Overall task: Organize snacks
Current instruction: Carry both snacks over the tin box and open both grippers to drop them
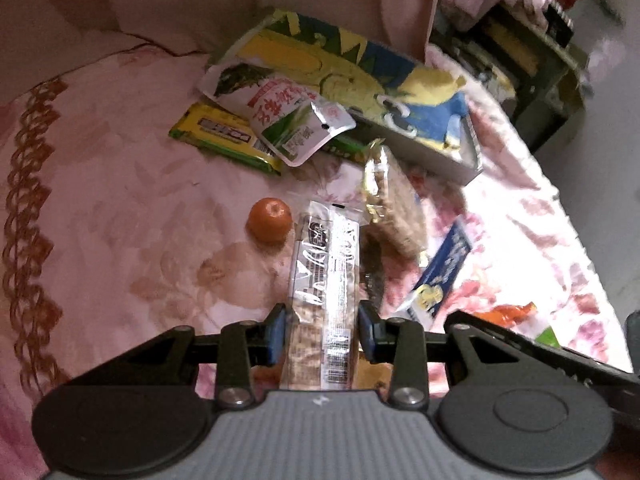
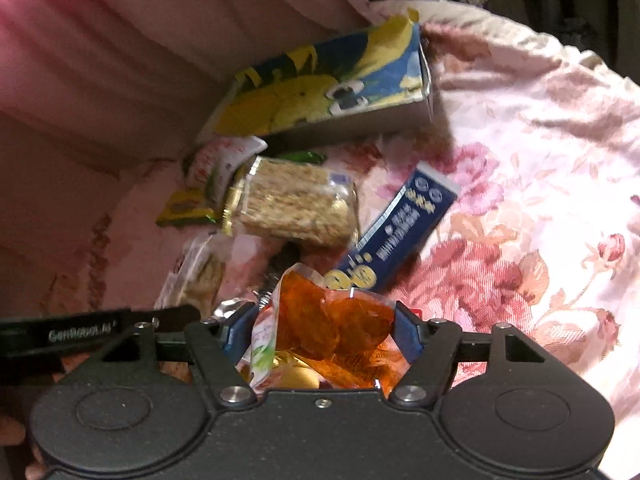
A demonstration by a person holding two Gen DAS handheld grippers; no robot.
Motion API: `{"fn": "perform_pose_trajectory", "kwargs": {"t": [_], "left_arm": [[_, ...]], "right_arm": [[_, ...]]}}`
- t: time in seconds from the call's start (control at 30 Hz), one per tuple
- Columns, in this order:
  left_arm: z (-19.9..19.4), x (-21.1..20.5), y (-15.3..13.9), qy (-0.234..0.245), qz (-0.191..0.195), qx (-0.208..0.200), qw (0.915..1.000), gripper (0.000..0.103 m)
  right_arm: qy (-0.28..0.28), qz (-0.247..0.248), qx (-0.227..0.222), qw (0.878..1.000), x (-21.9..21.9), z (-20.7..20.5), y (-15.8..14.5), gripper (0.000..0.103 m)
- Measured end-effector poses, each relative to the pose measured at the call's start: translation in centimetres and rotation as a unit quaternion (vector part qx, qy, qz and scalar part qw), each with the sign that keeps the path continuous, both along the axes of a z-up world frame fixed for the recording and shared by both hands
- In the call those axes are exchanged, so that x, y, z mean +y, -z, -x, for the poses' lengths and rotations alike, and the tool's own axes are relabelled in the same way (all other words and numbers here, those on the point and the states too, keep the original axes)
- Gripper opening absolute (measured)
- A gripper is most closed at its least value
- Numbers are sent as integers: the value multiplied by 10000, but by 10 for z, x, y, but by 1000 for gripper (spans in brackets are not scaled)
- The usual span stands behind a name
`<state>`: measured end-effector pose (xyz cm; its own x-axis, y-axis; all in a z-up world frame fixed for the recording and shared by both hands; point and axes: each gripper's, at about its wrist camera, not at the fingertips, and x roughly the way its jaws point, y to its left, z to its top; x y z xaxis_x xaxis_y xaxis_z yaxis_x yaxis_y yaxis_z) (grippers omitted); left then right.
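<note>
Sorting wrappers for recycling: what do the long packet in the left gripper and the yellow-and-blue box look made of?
The long packet looks like thin clear glossy plastic film: its contents show through and it glints. The yellow-and-blue box looks like printed cardboard, with flat stiff faces, a plain grey side and mild sheen.

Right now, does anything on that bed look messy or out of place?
Yes. The snacks lie in a loose heap: a white pouch sprawls across the green packet and leans on the yellow-blue box, which sits tilted. A lone orange sits apart.
</note>
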<state>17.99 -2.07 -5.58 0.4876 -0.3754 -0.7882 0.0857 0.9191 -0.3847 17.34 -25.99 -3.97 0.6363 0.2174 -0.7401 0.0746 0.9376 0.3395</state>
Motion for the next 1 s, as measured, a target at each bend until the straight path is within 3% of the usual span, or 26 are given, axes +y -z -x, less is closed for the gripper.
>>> {"fn": "perform_pose_trajectory", "kwargs": {"t": [0.13,0.5,0.77,1.0], "left_arm": [[17,6,-12,-164,219,-287,9992,40],[16,-7,-52,-310,-95,-1056,9939,40],[-25,-22,-71,-670,-147,-1246,9898,40],[-88,-39,-74,-837,-125,-1214,9890,40]], "right_arm": [[-36,-24,-317,9995,0,9,-10,72],[122,-351,-973,9946,-15,13,-32,72],[104,-384,-1482,9882,-34,-31,-50,72],[72,-399,-1741,9839,-54,-89,-54,72]]}}
